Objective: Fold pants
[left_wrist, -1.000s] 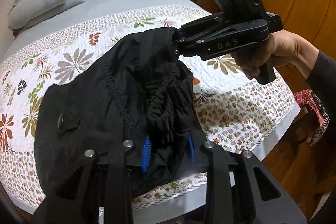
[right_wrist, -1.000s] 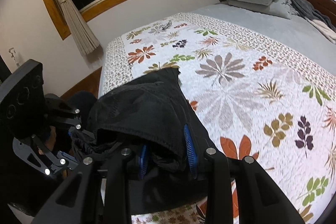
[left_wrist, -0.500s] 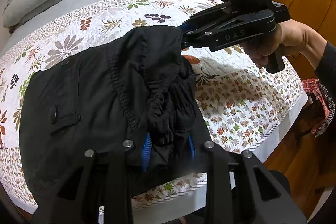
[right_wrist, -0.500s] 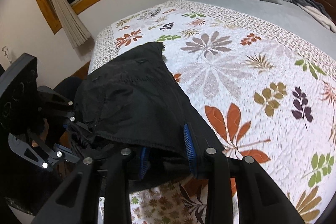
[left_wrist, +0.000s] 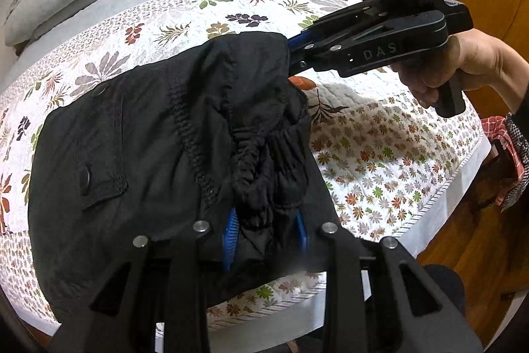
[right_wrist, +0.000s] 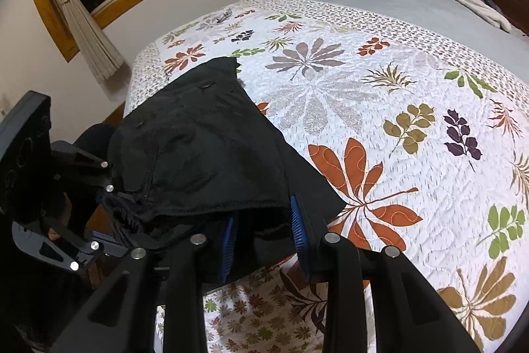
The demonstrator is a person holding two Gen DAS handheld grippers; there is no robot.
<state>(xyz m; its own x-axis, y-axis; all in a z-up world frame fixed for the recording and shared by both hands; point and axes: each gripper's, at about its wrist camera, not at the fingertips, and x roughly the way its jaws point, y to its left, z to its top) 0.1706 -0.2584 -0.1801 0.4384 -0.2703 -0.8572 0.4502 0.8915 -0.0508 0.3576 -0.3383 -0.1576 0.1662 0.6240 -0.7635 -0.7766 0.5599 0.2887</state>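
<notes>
- Bedroom; leaf-print quilted bedspread [right_wrist: 380,121] as work surface.
- Black fabric pants [left_wrist: 139,138] draped over bedspread's near edge, waistband end raised.
- Left gripper [left_wrist: 266,229] clamped on gathered waistband; right gripper [right_wrist: 264,232] clamped on pants hem.
- Step judged: laying out.
- Next: lower, flatten, release.

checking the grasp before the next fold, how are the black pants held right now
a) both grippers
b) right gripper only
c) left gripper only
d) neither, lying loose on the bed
a: the black pants are bunched between the blue pads of the left gripper, and the right gripper clamps another part of the fabric.
</notes>
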